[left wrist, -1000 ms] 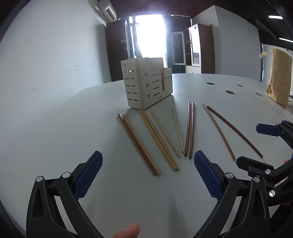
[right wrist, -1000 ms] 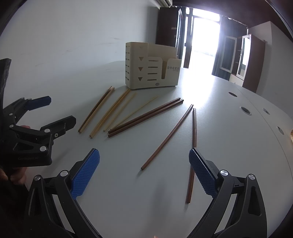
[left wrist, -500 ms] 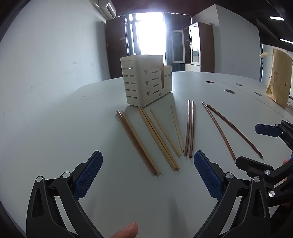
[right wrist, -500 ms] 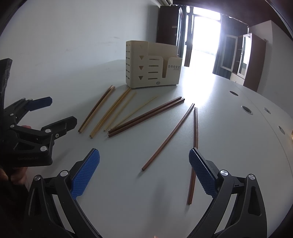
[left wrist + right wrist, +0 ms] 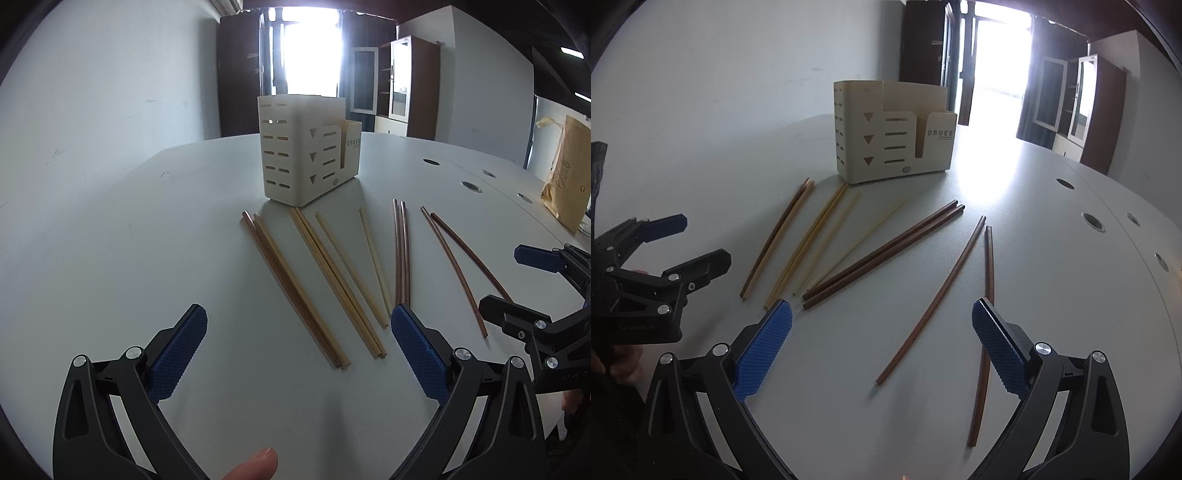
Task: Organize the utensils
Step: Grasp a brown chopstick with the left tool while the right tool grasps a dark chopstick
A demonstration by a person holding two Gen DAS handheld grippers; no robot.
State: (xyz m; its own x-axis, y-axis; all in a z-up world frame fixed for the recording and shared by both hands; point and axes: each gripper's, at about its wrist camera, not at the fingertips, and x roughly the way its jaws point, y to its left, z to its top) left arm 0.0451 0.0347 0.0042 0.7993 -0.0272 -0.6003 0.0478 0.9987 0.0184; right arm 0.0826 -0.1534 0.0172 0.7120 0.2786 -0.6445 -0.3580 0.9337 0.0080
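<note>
A cream slotted utensil holder point(image 5: 306, 151) point(image 5: 892, 134) stands upright on the grey table point(image 5: 110, 240). Several chopsticks lie fanned out in front of it: a brown-and-tan pair point(image 5: 291, 288), a tan pair point(image 5: 336, 280), two pale single sticks point(image 5: 375, 266), a dark pair point(image 5: 402, 251) point(image 5: 882, 254) and two splayed dark sticks point(image 5: 454, 266) point(image 5: 931, 302). My left gripper point(image 5: 297, 332) is open just above the near ends of the tan pairs. Open too, my right gripper point(image 5: 882, 332) hovers over the near end of a splayed dark stick. Neither holds anything.
A brown paper bag point(image 5: 567, 173) stands at the table's far right. Round cable holes point(image 5: 1093, 221) dot the right side of the table. A white wall point(image 5: 92, 92) runs close along the left edge. Cabinets point(image 5: 406, 85) and a bright window lie beyond.
Both grippers have crept forward toward the chopsticks and holder, which look slightly larger and nearer. Both stay open; no chopstick has moved.
</note>
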